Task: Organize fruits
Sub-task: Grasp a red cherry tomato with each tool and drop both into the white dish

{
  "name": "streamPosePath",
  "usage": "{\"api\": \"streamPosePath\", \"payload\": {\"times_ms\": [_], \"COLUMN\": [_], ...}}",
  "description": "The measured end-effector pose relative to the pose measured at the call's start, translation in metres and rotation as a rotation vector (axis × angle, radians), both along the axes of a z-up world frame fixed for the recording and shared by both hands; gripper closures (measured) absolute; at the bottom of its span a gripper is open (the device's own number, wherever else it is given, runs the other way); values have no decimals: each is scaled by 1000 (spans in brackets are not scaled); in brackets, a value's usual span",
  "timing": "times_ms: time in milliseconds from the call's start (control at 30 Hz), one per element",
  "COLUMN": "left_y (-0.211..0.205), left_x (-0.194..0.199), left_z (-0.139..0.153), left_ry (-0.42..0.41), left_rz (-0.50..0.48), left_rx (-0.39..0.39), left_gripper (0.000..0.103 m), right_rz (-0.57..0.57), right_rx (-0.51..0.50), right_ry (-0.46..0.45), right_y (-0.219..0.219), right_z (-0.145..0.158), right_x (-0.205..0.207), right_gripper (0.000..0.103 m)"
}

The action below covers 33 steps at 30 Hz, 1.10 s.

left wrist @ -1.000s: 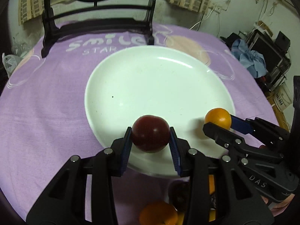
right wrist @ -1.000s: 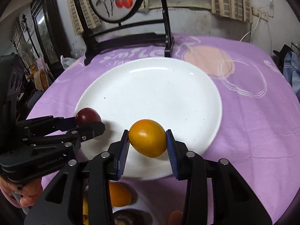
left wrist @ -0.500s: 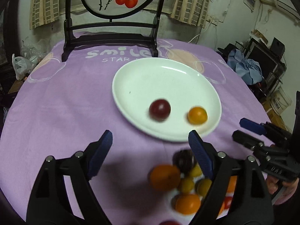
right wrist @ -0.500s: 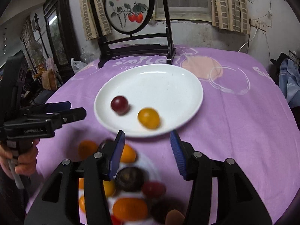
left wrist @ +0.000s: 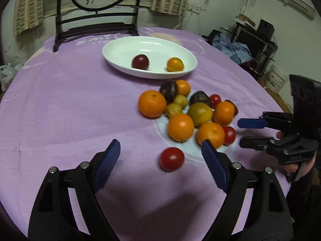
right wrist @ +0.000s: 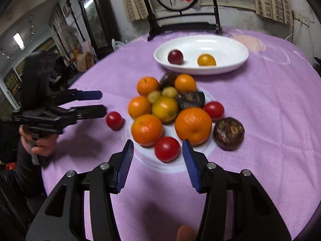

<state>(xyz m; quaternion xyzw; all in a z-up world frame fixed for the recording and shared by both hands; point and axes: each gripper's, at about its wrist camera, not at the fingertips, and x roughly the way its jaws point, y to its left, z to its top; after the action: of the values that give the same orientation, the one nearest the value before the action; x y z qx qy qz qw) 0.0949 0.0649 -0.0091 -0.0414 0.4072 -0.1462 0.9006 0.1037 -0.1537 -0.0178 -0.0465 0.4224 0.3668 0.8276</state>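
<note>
Purple cloth is covering the round worktop [left wrist: 60,104], and both tools are hanging above its near side with nothing between their pads. The left gripper [left wrist: 160,160] is standing wide and released, its jaws having just been opening; a lone red tomato [left wrist: 172,159] is lying on the cloth between them, untouched. The right gripper [right wrist: 158,160] is also released, its jaws likewise having just been opening, though set narrower, and they are framing another red tomato [right wrist: 167,149] at the near edge of the pile without pressing on it.

Just beyond the jaws the fruit pile [right wrist: 170,108] is sitting in a loose cluster – oranges, yellow fruits, red tomatoes and dark wrinkled ones, many touching. Farther back the white plate [left wrist: 120,46] is holding only a dark red fruit [left wrist: 140,61] and an orange-yellow fruit [left wrist: 175,64], lying apart from each other. So the sorting looks barely begun: two pieces are on the plate and well over a dozen are waiting on the cloth.

Most of the plate is lying bare, so room for more seems ample – though round fruit is likely to roll on it. Open cloth is stretching to the left of the pile and to its right. The two grippers are working close together over one cluster, so crossing paths looks like the main risk. A dark framed stand [left wrist: 96,26] is rising behind the plate, limiting any reach past it.
</note>
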Motion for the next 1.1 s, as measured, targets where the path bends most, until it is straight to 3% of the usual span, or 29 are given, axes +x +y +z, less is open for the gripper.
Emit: {"api": "streamPosePath", "payload": {"times_ms": [300,533,733,833,967,1100], "left_y": [-18,-24,-26,-27,-26,-26], "left_x": [-3,-2,-3,-1,1,1], "left_z": [-10,-17,-20,-22,-24,-24], "left_ry": [22,46,56,67,84,84], "left_rz": [-49,-64,-73,-73,-71,-76], "left_rx": [98,132,133,134,120,113], "left_gripper": [30,44,53,56,68,72], "right_rz": [-9,10,2,-2,-5,-6], "right_rx": [-75,-101,-95,-91,-90,-86], "right_ry": [20,20,13,14,10,5], "right_y": [9,19,18,17,16,14], "right_z": [-13,-17,-16,-16,-15,-14], "right_x": [9,11,12,11,11,11], "right_gripper": [52,63,70,71,71,71]}}
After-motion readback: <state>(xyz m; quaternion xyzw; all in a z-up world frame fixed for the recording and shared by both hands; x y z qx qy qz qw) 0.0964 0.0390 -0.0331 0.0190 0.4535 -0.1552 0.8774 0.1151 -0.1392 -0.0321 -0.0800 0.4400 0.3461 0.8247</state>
